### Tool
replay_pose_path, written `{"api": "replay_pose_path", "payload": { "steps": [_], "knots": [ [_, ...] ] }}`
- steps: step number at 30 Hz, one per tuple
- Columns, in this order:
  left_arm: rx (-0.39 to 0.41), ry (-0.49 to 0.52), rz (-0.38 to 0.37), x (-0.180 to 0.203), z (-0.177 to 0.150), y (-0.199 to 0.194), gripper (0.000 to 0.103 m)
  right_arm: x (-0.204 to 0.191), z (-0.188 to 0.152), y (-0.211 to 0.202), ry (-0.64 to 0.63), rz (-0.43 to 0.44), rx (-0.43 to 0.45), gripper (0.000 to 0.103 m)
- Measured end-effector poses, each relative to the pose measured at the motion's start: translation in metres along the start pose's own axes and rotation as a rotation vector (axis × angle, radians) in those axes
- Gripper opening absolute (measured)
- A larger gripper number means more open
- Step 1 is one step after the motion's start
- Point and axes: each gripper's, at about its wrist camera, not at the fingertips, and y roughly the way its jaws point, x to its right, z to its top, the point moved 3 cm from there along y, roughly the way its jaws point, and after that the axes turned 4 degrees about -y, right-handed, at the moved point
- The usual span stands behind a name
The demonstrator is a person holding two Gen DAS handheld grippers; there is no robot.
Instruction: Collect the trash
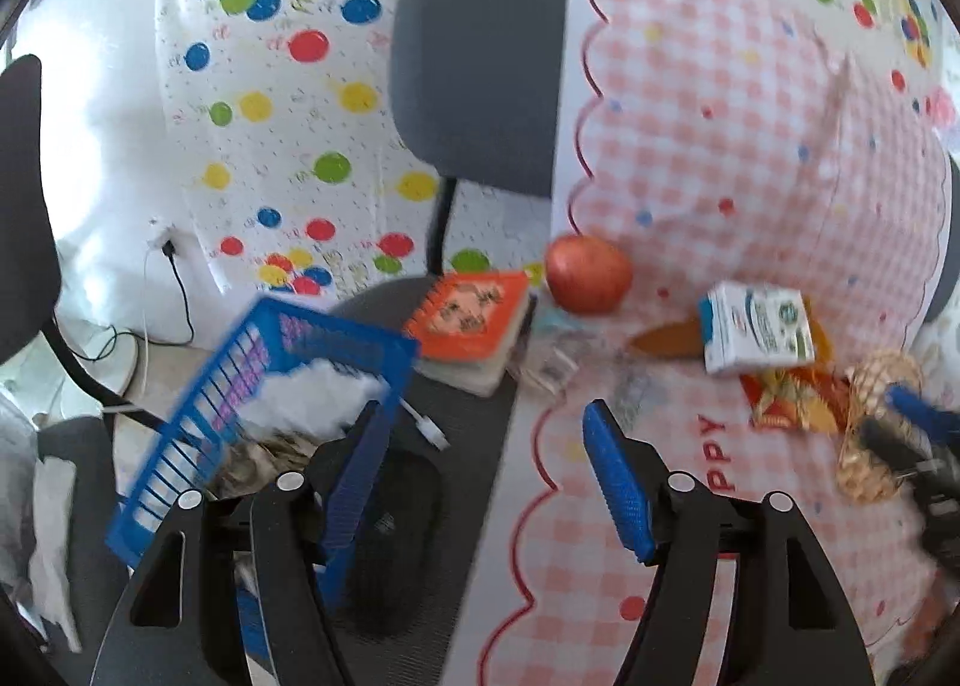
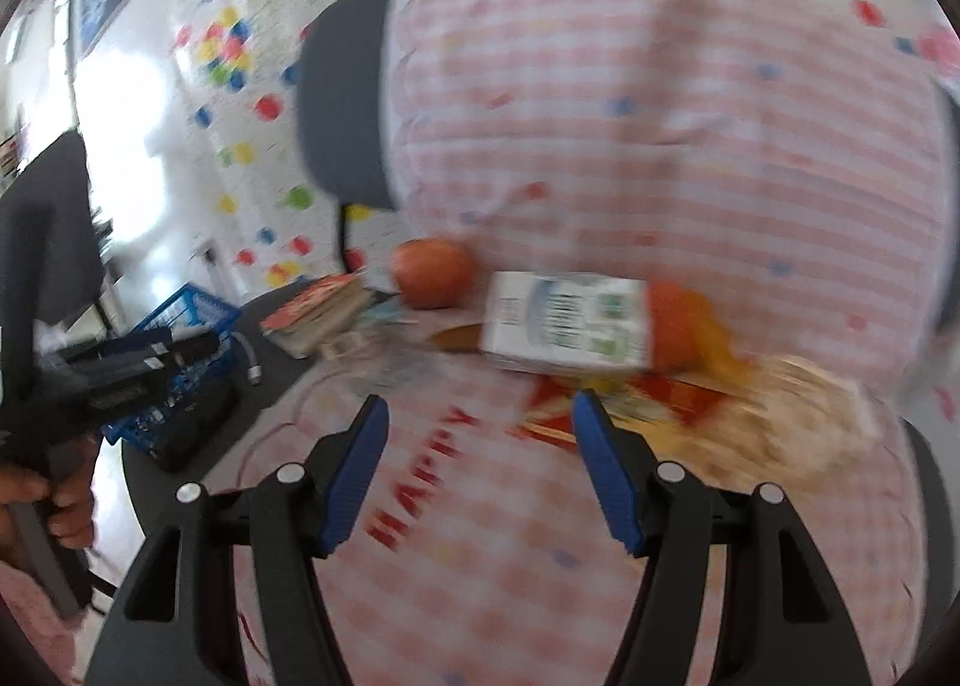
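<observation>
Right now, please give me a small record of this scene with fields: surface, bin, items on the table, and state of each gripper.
surface: pink checked tablecloth
bin: blue basket on a chair beside the table, white crumpled paper inside
items: red apple, orange notebook, white carton, red-yellow wrapper, beige net
left gripper: open, nothing between the jaws
right gripper: open, empty, pointing toward the carton and wrapper

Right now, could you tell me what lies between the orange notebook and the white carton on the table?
The red apple and some crumpled clear wrappers lie between the orange notebook and white carton, in the left wrist view.
</observation>
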Motion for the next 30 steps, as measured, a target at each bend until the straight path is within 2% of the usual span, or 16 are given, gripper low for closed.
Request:
{"api": "replay_pose_path", "payload": {
  "steps": [1, 2, 6, 7, 9, 12, 16, 20, 22, 24, 25, 26, 27, 28, 30],
  "knots": [
    [0.002, -0.005, -0.005, -0.002, 0.003, -0.001, 0.077, -0.007, 0.005, 0.016, -0.020, 0.020, -0.013, 0.063],
    [0.003, -0.014, -0.017, -0.006, 0.009, -0.001, 0.077, -0.012, 0.008, 0.028, -0.033, 0.037, -0.023, 0.064],
    [0.012, -0.028, -0.034, -0.015, 0.025, 0.007, 0.077, -0.035, 0.020, 0.088, -0.087, 0.127, -0.100, 0.082],
    [0.014, -0.031, -0.030, -0.017, 0.028, 0.010, 0.077, -0.040, 0.023, 0.105, -0.106, 0.140, -0.126, 0.083],
    [0.018, -0.032, -0.024, -0.017, 0.033, 0.016, 0.077, -0.048, 0.025, 0.126, -0.141, 0.151, -0.169, 0.089],
    [0.024, -0.028, -0.027, -0.018, 0.040, 0.024, 0.077, -0.063, 0.023, 0.156, -0.228, 0.143, -0.263, 0.091],
    [0.016, -0.033, -0.031, -0.019, 0.045, 0.035, 0.077, -0.074, 0.016, 0.178, -0.275, 0.153, -0.365, 0.097],
    [0.016, -0.033, -0.029, -0.018, 0.047, 0.040, 0.077, -0.073, 0.017, 0.182, -0.269, 0.157, -0.372, 0.097],
    [0.015, -0.027, -0.028, -0.018, 0.046, 0.041, 0.077, -0.072, 0.019, 0.183, -0.268, 0.150, -0.362, 0.088],
    [0.018, -0.021, -0.026, -0.019, 0.045, 0.041, 0.077, -0.069, 0.022, 0.180, -0.242, 0.145, -0.343, 0.051],
    [0.019, -0.019, -0.018, -0.019, 0.044, 0.039, 0.077, -0.067, 0.022, 0.177, -0.225, 0.133, -0.338, 0.042],
    [0.014, -0.021, -0.021, -0.020, 0.043, 0.037, 0.077, -0.067, 0.021, 0.174, -0.225, 0.116, -0.331, 0.022],
    [0.018, -0.019, -0.018, -0.021, 0.042, 0.035, 0.077, -0.069, 0.020, 0.170, -0.234, 0.094, -0.319, 0.014],
    [0.023, -0.017, -0.013, -0.022, 0.042, 0.033, 0.077, -0.071, 0.019, 0.162, -0.253, 0.060, -0.293, 0.013],
    [0.037, -0.013, -0.006, -0.025, 0.041, 0.024, 0.077, -0.072, 0.021, 0.144, -0.250, 0.048, -0.243, 0.007]
  ]
}}
